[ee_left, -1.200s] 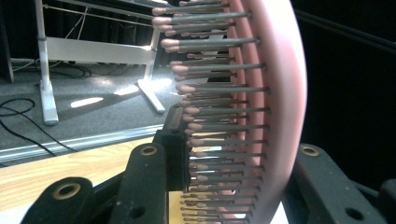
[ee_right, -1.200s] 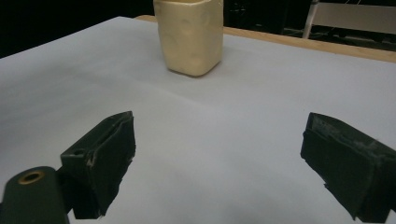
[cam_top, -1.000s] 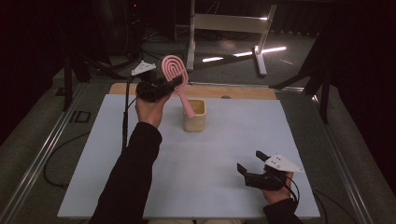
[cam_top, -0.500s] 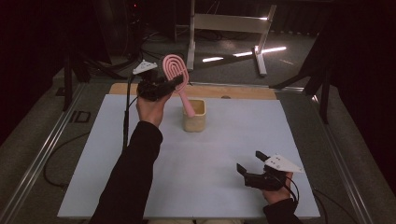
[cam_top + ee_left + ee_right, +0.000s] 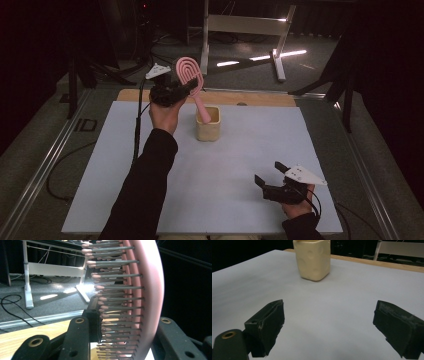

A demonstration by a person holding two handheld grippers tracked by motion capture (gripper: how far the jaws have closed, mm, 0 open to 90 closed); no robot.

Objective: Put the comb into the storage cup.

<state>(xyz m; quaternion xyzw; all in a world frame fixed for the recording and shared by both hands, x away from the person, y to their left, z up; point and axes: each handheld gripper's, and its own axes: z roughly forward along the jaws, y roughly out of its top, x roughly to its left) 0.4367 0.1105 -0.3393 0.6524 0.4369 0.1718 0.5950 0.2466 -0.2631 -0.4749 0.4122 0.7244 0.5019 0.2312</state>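
Brush point(image 5: 189, 75) hasn't moved: my left hand-held gripper point(image 5: 176, 90) still clamps its head, handle in the cup point(image 5: 208, 124) near the counter's point(image 5: 240, 165) far edge. My right hand-held gripper point(image 5: 274, 181) rests wide open and empty, so I judge the lift paused.

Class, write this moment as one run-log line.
left gripper: shut on pink hairbrush | handle end in cream cup | right gripper: open, low over white mat

The room was dim and its surroundings fell to near black, while the bench point(image 5: 240, 165) was evenly lit from above with only faint shadows. Bright streaks of glare lay on the floor point(image 5: 260, 57) beyond the bench's far edge. In the left claw view the brush point(image 5: 140, 302) was close and slightly soft, its bristles pale in backlight. The right claw view was mildly grainy.
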